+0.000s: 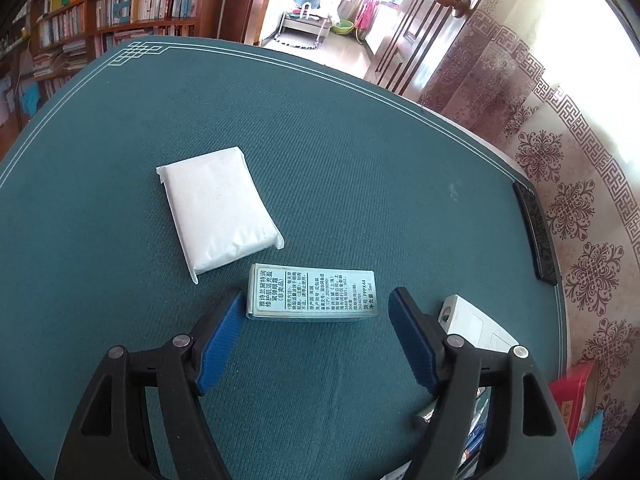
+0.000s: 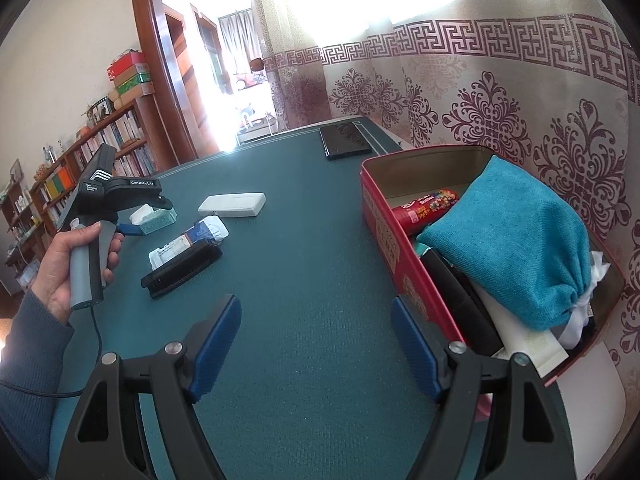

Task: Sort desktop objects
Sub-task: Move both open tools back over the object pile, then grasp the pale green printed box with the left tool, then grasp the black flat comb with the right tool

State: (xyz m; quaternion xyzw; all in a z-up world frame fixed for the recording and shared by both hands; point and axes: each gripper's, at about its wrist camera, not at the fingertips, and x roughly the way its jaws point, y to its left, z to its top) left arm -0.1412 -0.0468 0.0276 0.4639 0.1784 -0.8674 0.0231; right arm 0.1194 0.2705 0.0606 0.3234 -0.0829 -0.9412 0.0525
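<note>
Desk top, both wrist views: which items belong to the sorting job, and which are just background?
Part of the job:
- pale blue printed carton, between the open left gripper fingers
- white tissue pack
- white case
- black case
- red tin, already holding a teal pouch

Just lying about:
- bookshelves
- patterned curtain

1. In the left wrist view, the left gripper's arm hides most of the white box.
2. The red tin is cut off at the lower right edge.
3. In the right wrist view, the teal pouch covers much of the tin's contents.
4. The tube shows only in part.
</note>
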